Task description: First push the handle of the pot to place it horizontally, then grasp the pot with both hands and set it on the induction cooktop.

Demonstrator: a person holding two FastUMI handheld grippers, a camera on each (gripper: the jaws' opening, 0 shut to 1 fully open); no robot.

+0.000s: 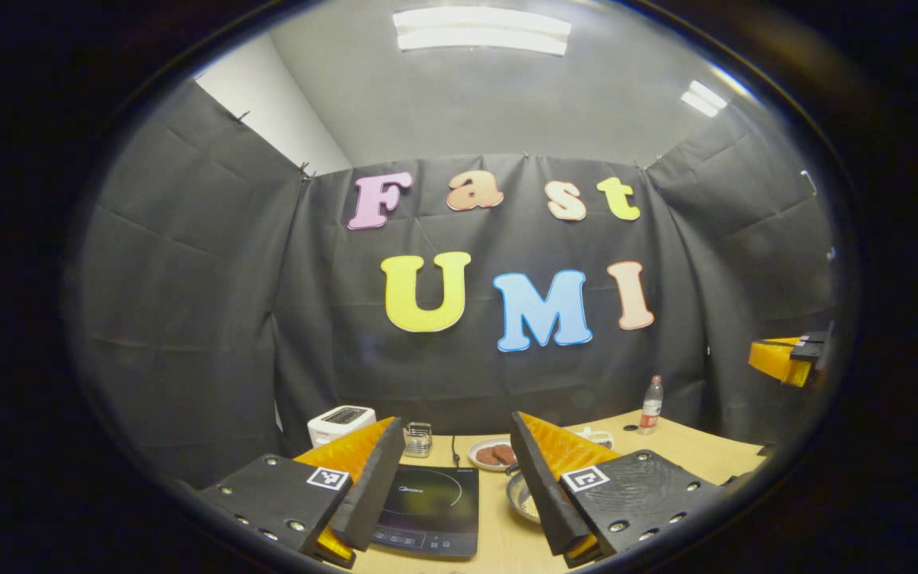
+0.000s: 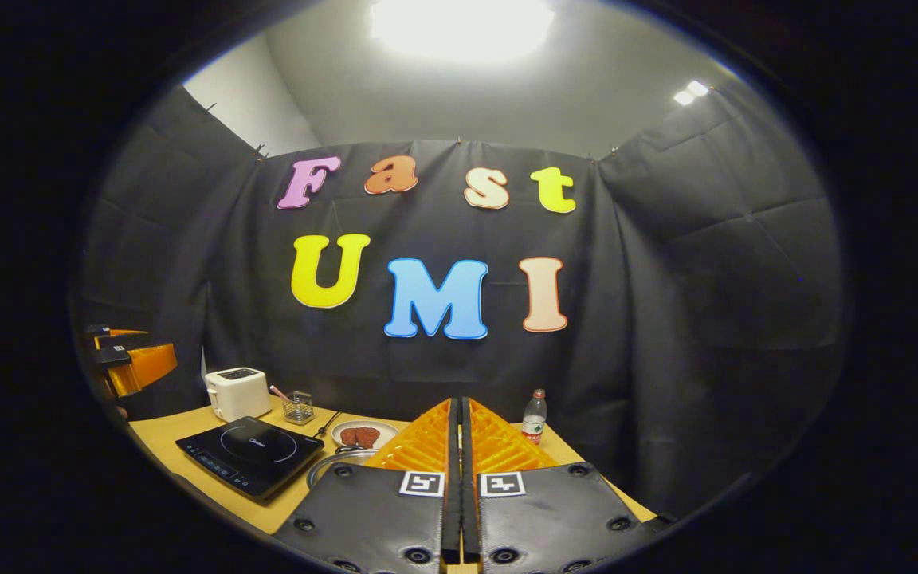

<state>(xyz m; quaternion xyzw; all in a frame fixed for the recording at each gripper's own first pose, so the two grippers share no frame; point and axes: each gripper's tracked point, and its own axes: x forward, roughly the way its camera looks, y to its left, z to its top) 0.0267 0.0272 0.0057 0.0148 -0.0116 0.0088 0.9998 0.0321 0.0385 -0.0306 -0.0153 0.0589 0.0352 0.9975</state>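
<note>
The black induction cooktop lies on the wooden table just below my left gripper, whose fingers stand wide apart with nothing between them. The metal pot sits right of the cooktop, partly hidden behind the right finger. In the right gripper view the pot shows as a rim beside the cooktop, left of my right gripper. That gripper's two fingers are pressed together and hold nothing. Both grippers hover above the table, apart from the pot. The pot's handle is too hidden to make out.
A white toaster, a small glass holder and a plate of brown food stand behind the cooktop. A drink bottle stands at the table's far right. The left gripper hangs at the left edge.
</note>
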